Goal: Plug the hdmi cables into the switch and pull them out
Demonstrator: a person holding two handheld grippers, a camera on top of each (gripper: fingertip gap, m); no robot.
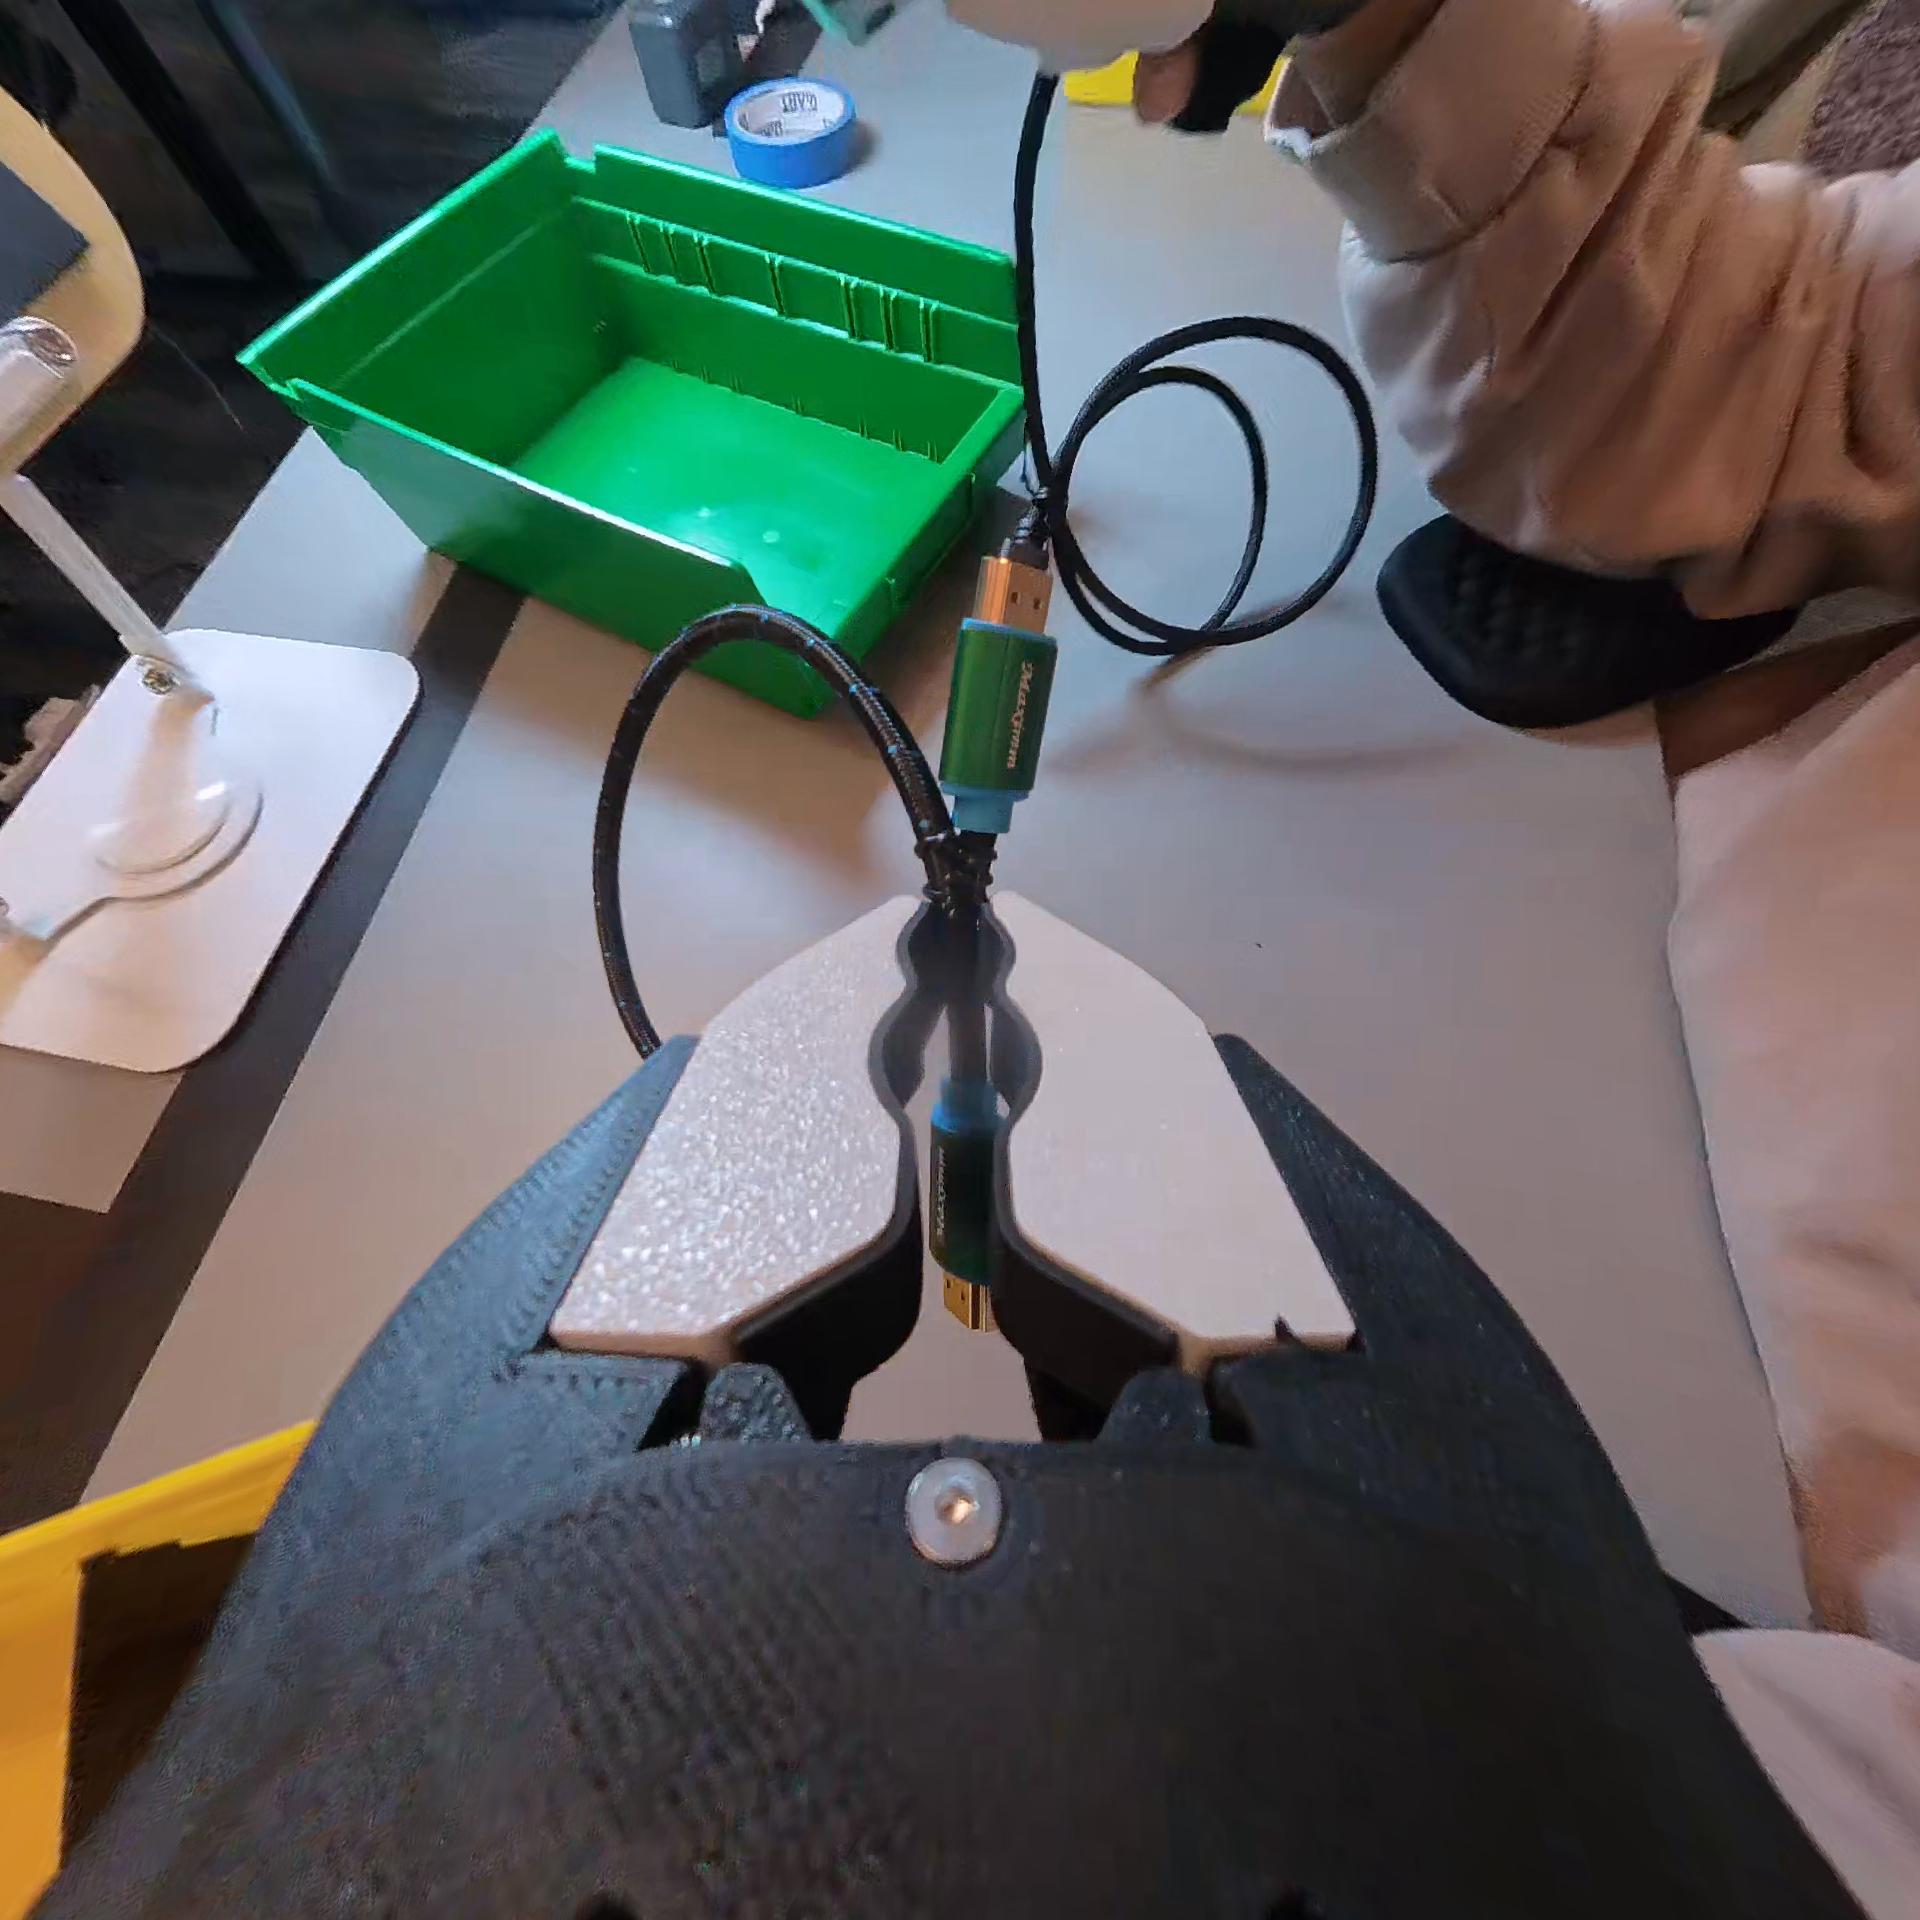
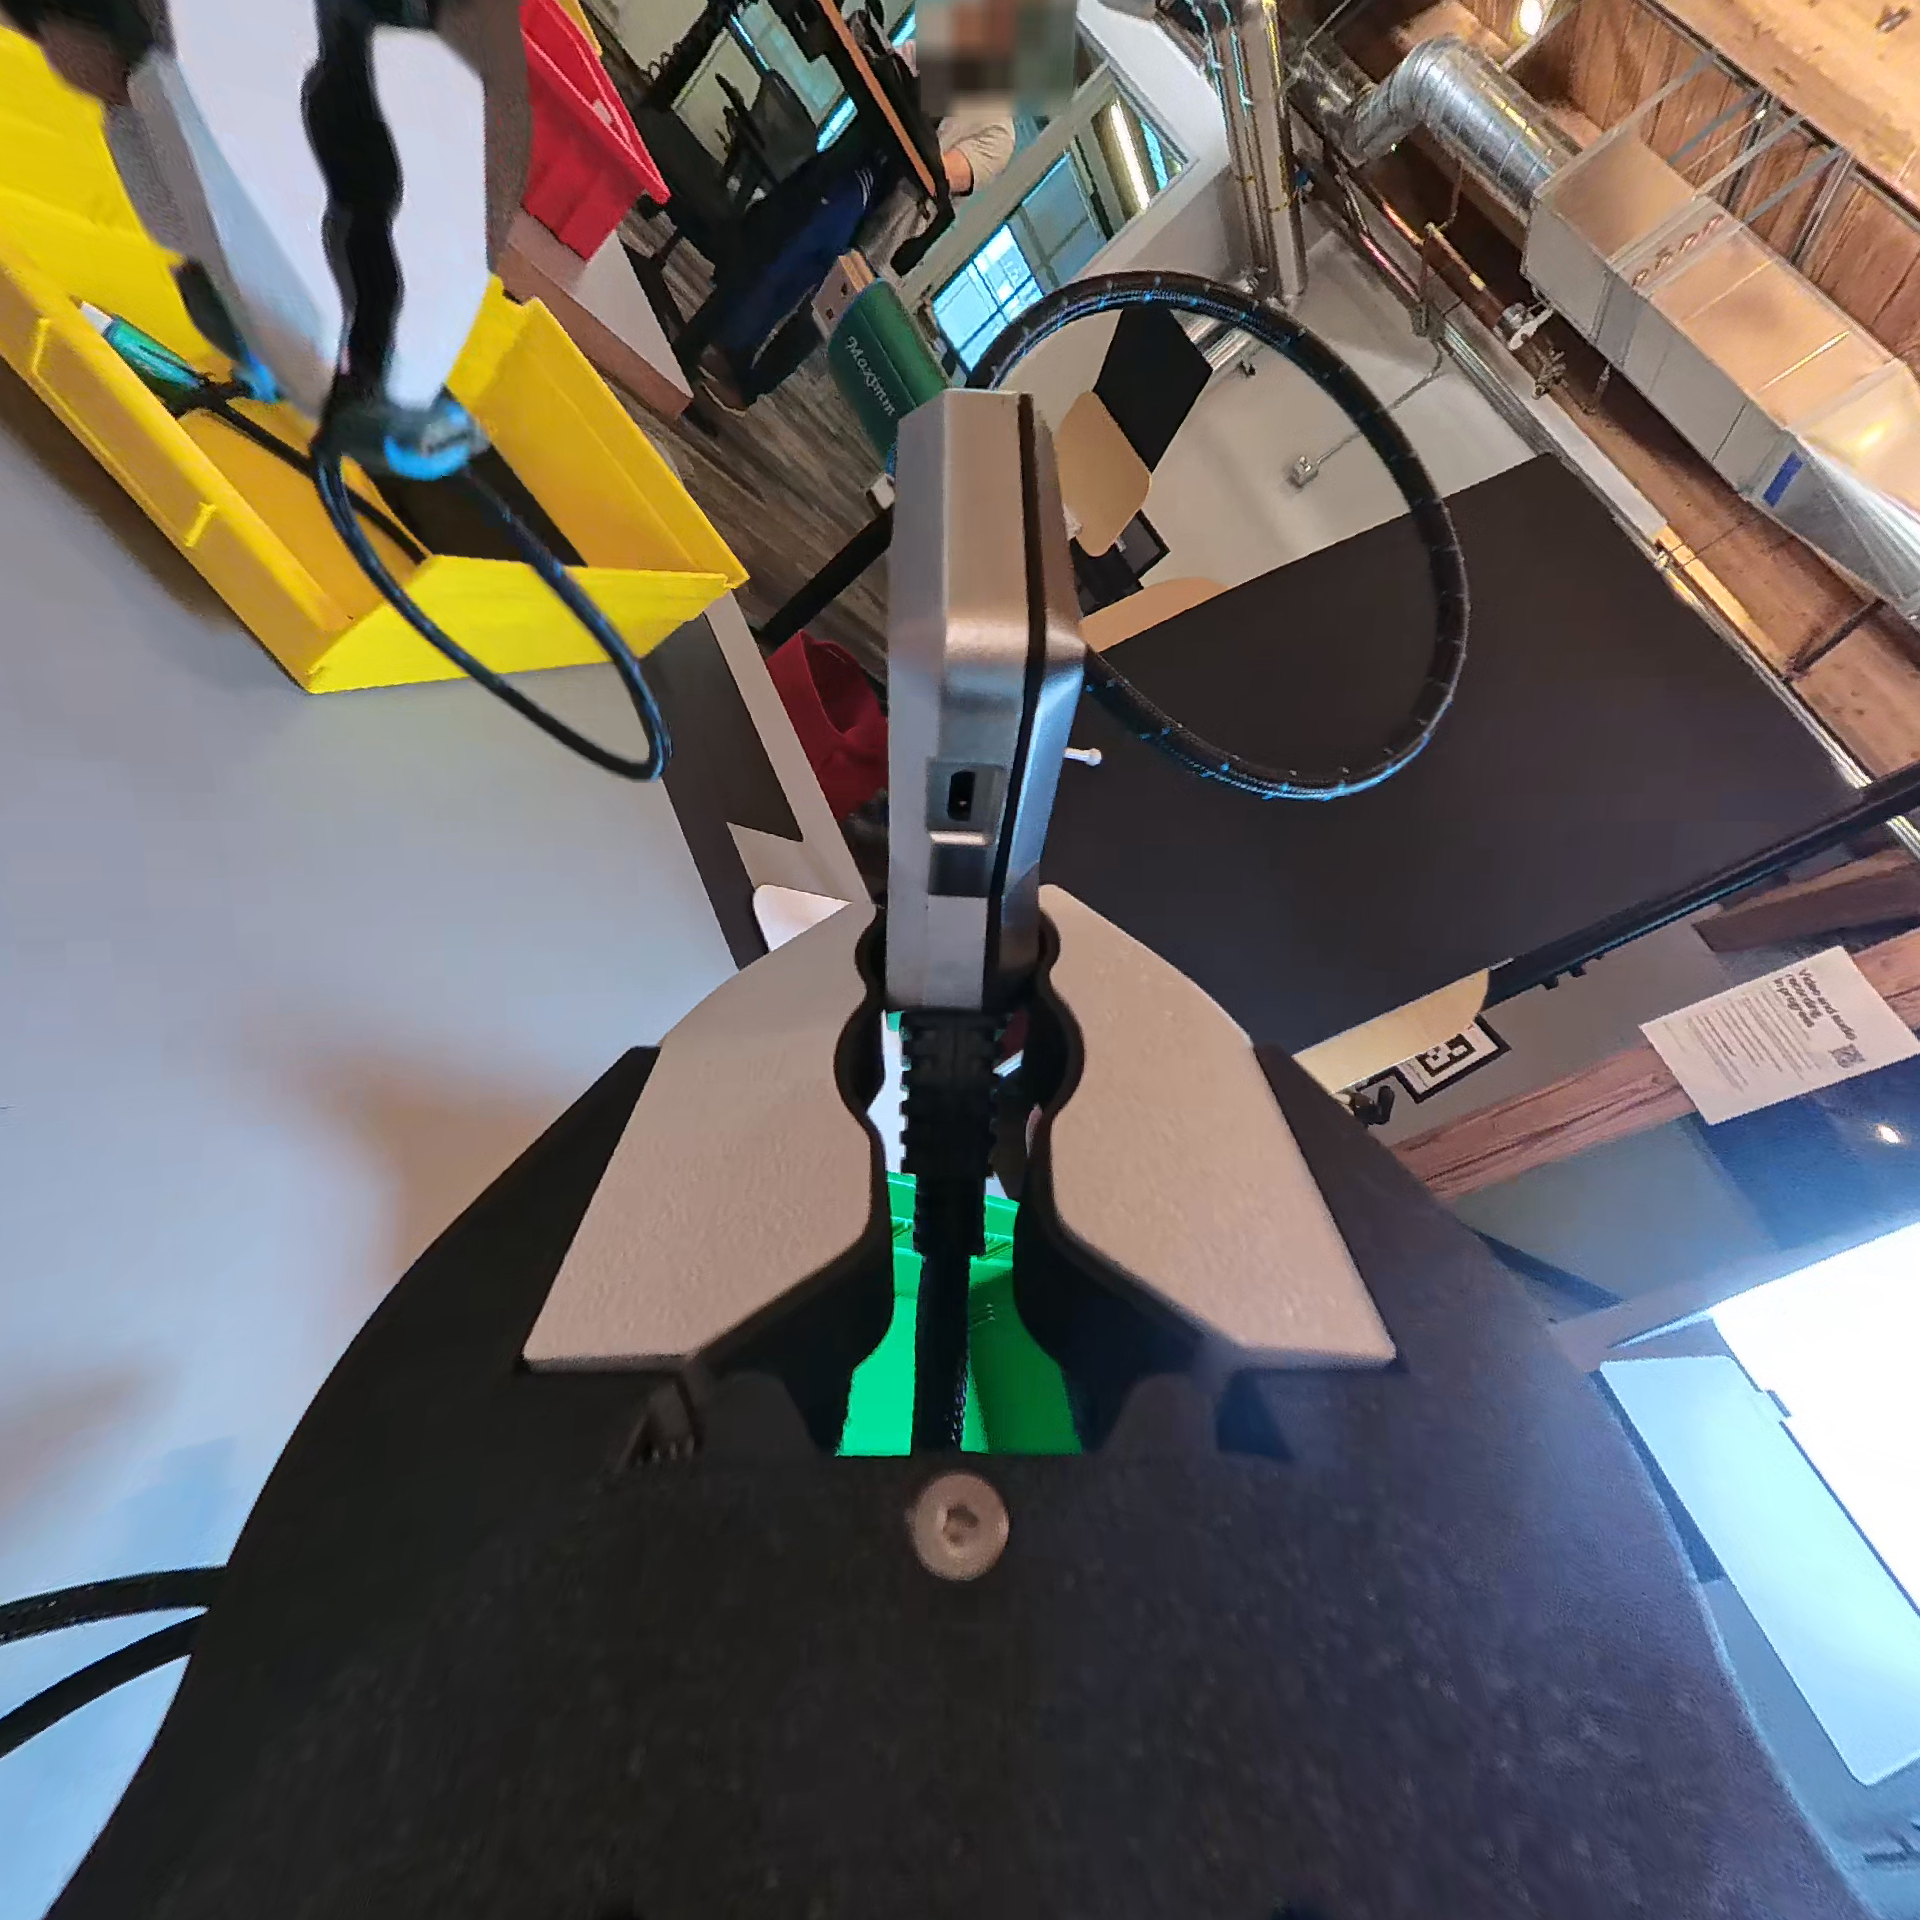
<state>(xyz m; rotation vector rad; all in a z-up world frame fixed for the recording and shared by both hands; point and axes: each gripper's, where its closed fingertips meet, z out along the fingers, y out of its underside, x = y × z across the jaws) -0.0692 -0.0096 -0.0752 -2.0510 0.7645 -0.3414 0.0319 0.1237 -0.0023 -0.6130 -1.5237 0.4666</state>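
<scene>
Fingers (image 1: 961,925) on our left clenched on hdmi cable (image 1: 961,997); right fingers (image 2: 961,940) grasping switch (image 2: 971,665). Risk: we yank cable crooked, switch twists loose.

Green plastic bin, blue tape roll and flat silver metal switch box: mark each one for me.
Green plastic bin (image 1: 665,457): left wrist view, on its bare inner floor.
Blue tape roll (image 1: 795,130): left wrist view, on its outer band.
Flat silver metal switch box (image 2: 935,665): right wrist view, on its narrow edge.
</scene>
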